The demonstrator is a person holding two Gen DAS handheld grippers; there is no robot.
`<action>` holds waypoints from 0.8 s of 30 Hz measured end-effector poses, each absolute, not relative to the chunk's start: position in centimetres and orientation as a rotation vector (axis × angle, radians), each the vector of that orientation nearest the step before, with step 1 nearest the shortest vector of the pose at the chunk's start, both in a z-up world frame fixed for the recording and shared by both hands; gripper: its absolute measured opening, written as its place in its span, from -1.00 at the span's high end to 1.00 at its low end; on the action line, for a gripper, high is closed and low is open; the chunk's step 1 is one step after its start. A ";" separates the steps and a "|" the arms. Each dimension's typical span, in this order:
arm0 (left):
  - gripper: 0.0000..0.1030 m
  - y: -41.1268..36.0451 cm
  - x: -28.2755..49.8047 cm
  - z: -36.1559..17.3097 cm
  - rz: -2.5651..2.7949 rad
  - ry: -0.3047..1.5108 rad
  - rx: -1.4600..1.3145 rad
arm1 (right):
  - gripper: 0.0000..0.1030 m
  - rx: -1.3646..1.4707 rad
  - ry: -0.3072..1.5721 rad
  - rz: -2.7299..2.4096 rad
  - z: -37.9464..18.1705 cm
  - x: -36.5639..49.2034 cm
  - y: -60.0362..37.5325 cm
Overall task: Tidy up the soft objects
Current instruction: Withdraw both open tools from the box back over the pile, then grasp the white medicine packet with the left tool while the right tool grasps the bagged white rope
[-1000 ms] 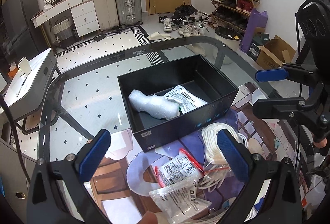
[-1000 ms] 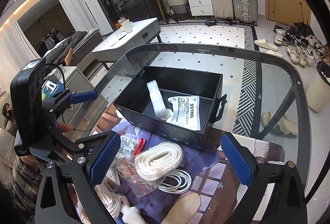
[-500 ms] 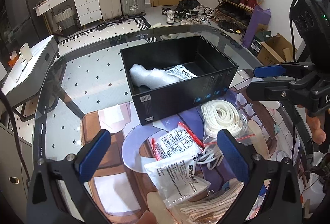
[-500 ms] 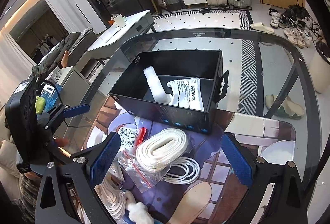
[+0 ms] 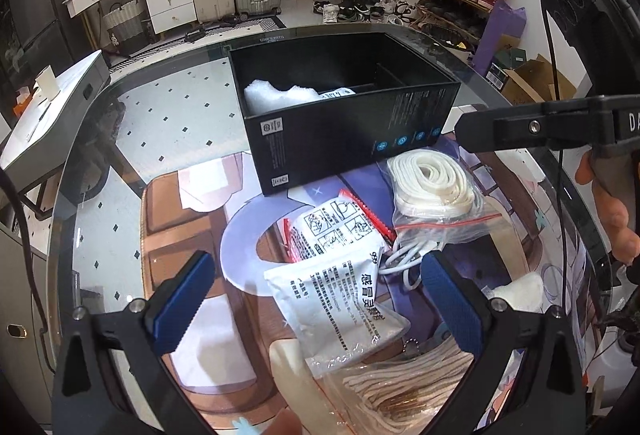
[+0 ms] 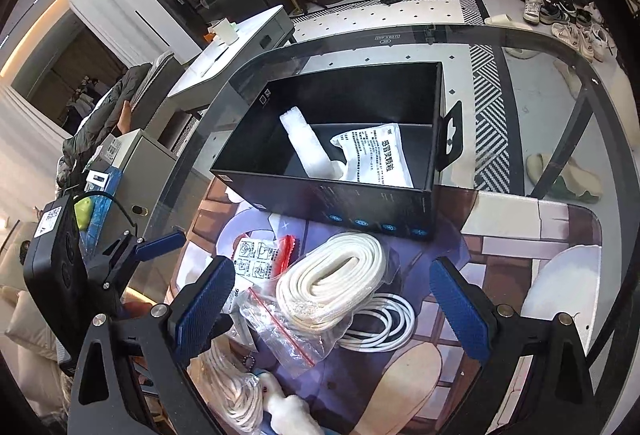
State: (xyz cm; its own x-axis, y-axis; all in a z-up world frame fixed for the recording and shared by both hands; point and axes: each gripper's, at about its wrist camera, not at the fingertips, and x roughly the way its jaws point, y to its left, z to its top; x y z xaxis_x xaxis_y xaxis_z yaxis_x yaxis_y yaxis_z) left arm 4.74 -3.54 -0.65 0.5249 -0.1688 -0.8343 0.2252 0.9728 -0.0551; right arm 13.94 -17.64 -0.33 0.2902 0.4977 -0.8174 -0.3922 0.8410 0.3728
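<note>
Fingers of both grippers spread wide, empty. Beyond them on the glass surface: black box [image 6: 344, 139], already holding a foam roll [image 6: 306, 145] and a sachet. Between the right fingers [image 6: 202, 309]: bagged white strap coil [image 6: 332, 289], soft, slippery; pinch mid-coil. Between the left fingers [image 5: 180, 301]: limp white sachet [image 5: 340, 299], probably light. Only the right view shows the box floor.
</note>
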 end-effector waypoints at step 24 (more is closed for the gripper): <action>-1.00 -2.4 4.7 -3.8 -0.222 1.053 -0.020 | -0.72 0.090 1.221 0.594 -3.2 15.4 -14.5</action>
